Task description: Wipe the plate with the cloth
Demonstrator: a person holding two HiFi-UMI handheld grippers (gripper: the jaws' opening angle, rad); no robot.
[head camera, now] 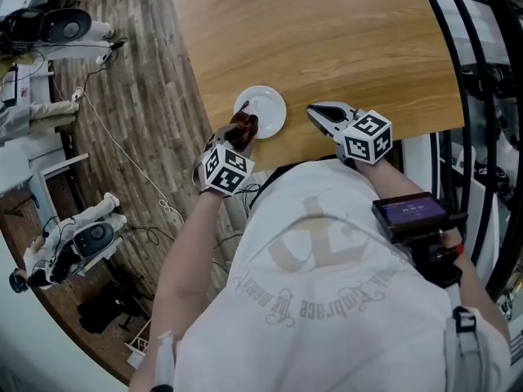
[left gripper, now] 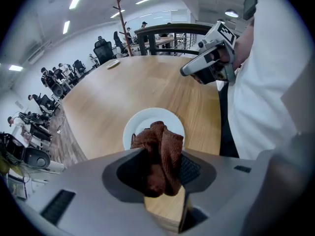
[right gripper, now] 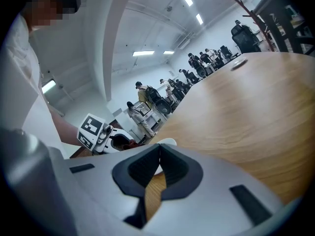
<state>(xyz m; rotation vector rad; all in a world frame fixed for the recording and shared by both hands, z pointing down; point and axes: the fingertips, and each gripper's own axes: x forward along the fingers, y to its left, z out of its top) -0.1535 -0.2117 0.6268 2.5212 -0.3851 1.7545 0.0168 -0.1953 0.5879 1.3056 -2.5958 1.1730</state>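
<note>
The left claw (head camera: 243, 129) grips the brown cloth (left gripper: 160, 149) at the near rim of the white plate (head camera: 268, 104) on the worktop (head camera: 327, 39) — the right claw (head camera: 319, 114), pressed together and empty, hovers just beside the plate.

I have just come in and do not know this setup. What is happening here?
A person is at a table with a gripper in each hand. The left gripper is shut on a brown cloth, held at the near rim of a white plate; whether it touches is unclear. The right gripper, shut and empty, hovers right of the plate.
</note>
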